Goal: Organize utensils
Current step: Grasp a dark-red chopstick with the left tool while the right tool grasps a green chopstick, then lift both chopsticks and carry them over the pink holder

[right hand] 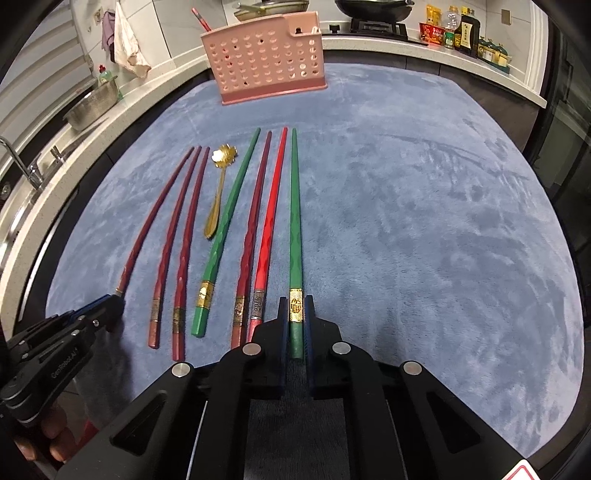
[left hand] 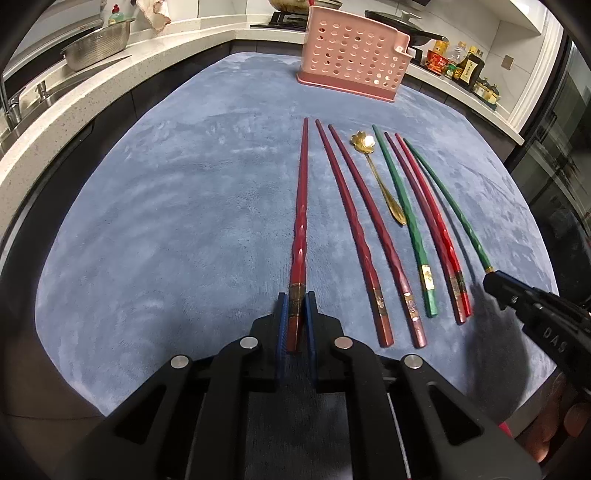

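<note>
Left tongs point(left hand: 296, 314): clamped on far-left red chopstick point(left hand: 301, 206).
Right tongs point(right hand: 295, 319): clamped on far-right green chopstick point(right hand: 295, 221).
Advice: lift level, toward pink holder point(right hand: 264, 62).

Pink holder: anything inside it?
One dark red chopstick sticks up out of the pink holder at its left end in the right wrist view. The perforated walls hide the rest of the inside.

"DAS" on right gripper point(left hand: 495, 286); "GenRobot.AI" on left gripper point(right hand: 110, 306).
</note>
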The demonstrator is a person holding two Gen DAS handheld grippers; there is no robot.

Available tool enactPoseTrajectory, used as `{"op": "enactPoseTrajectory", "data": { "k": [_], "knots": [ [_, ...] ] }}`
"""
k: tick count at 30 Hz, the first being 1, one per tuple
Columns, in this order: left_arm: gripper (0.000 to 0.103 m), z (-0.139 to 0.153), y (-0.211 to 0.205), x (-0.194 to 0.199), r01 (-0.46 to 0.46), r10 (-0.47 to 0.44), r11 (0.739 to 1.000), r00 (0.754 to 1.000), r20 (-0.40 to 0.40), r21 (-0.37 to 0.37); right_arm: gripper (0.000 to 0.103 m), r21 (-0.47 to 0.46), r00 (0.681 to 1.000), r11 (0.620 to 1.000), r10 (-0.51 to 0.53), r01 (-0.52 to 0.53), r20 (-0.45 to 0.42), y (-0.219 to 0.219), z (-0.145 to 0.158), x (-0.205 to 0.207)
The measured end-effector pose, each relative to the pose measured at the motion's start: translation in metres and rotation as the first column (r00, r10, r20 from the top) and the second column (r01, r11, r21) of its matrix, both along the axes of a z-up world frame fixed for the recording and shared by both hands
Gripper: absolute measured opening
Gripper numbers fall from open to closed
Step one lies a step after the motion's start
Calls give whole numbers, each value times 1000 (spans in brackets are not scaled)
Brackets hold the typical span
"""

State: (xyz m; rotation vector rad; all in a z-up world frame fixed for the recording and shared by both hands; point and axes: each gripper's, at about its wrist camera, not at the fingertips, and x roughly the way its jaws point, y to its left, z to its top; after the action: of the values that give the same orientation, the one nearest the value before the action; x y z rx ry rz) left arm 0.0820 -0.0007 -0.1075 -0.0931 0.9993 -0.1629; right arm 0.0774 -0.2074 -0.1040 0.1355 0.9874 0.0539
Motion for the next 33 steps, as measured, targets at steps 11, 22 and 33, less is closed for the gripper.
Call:
{"op": "enactPoseTrajectory", "data": {
  "k": [11,22,33],
  "knots": [
    [8,45,9,-6,-18,21,999,997,78,-39,7,43,995,999,-29,25,101,-14,46,-11],
    [8,116,12,10,-8,15,999,975,220,-34,7,58,975,998,-35,23,219,-26,106,4],
    [7,176,7,55,-12,15,1000,937,350,-13,7,47,945,998,-49,36,324,-42,158,29]
  ]
}}
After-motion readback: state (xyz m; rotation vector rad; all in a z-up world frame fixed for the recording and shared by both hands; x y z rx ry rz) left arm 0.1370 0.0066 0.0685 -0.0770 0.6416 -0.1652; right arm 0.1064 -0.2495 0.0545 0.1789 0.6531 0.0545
